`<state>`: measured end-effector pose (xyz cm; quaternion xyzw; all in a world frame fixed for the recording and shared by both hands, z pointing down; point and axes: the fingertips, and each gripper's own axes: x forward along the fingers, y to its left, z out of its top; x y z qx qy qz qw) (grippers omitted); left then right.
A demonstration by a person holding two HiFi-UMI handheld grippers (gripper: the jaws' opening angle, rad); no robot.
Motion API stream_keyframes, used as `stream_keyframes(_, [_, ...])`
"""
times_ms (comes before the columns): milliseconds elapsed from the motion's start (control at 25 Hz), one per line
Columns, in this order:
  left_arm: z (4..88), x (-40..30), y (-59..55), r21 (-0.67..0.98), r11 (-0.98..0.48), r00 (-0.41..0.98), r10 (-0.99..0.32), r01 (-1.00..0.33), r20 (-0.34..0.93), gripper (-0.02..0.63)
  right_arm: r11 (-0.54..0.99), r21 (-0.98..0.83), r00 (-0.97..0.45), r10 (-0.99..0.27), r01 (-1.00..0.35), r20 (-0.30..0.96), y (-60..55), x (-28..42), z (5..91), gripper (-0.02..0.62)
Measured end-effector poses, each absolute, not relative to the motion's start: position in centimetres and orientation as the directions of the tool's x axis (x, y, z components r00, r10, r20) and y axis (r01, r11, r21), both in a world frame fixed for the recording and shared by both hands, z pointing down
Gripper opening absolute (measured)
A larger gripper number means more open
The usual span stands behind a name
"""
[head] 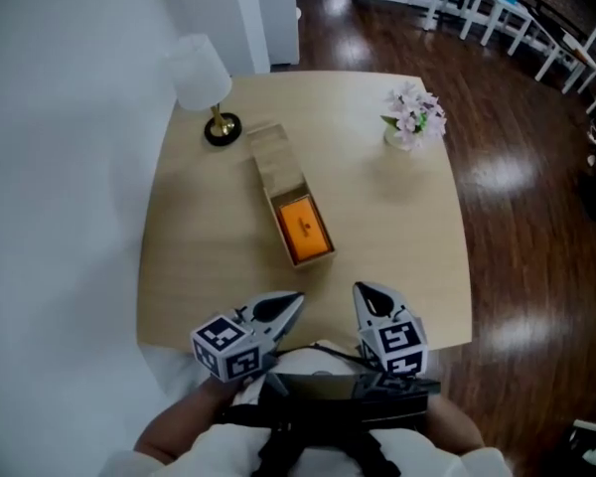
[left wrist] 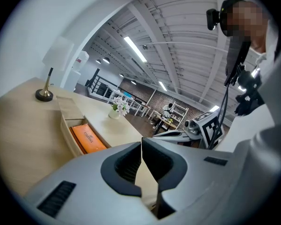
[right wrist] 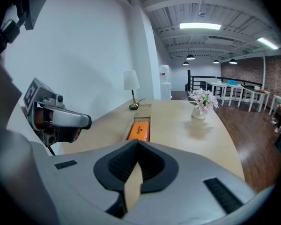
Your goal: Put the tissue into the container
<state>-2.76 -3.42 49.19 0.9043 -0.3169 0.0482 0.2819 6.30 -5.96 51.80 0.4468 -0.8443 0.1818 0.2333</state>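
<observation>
A long wooden container (head: 270, 157) lies lengthwise on the light wooden table (head: 397, 237). Its far half is covered and its near half is open. An orange tissue pack (head: 303, 229) lies flat in the open half. It also shows as the orange pack (left wrist: 88, 137) in the left gripper view and the orange pack (right wrist: 139, 129) in the right gripper view. My left gripper (head: 296, 299) and right gripper (head: 360, 288) hover side by side over the table's near edge, short of the container. Both are shut, with nothing between the jaws.
A white-shaded lamp (head: 204, 82) on a dark base stands at the table's far left corner. A small vase of pale flowers (head: 412, 117) stands at the far right. A white wall runs along the left. Dark wood floor (head: 536, 227) lies to the right.
</observation>
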Motion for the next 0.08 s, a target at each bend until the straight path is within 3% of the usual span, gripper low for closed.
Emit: stream_keyframes(80, [49.13,-3.15,-3.88,0.479,-0.64,0.794,-0.548,-0.601,0.264,0.0,0.539,-0.098,-0.496,-0.669,-0.836,0.553,-6.49,5.85,51.75,0.003])
